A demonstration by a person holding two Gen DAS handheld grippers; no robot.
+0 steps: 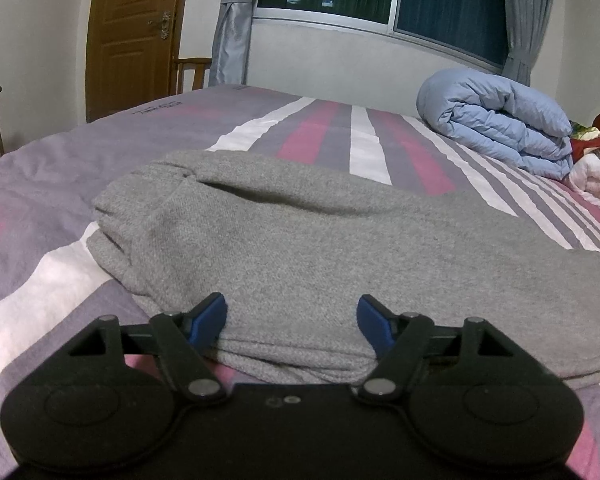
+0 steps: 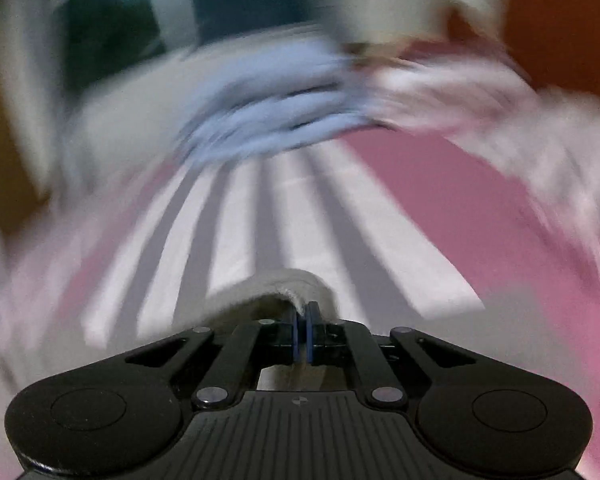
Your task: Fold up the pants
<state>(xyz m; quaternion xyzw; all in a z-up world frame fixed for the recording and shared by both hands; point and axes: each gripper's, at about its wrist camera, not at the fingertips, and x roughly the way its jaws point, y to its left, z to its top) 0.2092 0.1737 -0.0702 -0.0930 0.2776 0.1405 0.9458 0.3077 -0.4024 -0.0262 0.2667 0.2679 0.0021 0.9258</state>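
The grey pants (image 1: 300, 240) lie on the bed (image 1: 40, 208), on a striped purple, pink and white cover. In the left wrist view the garment already forms a compact, layered bundle: several stacked edges show at its near side, and a rounded fold sits at its far left end. This suggests that at least 1 fold is complete, probably more.

The left claw (image 1: 292, 322) stands about half open at the near edge of the bundle. Its 2 blue pads flank the stacked layers. Whether the pads press on the cloth cannot be told; a wide stretch of fabric lies between them without visible pinching, so the reading is a claw resting astride the edge, not a grip.

The right claw (image 2: 302, 326) is closed almost fully, with a light strip of fabric (image 2: 276, 288) pinched between its pads. The strip arches up to the left of the pads. Heavy blur covers this view, so whether the strip belongs to the pants or to the bed cover cannot be confirmed; its pale tone fits either.

A rolled blue quilt (image 1: 496, 124) lies well apart from the pants, toward the head of the bed.

Remaining work, as a judgement: bring over the portion held by the right claw, if it is part of the pants, then flatten and square the bundle. The task appears past its midpoint.
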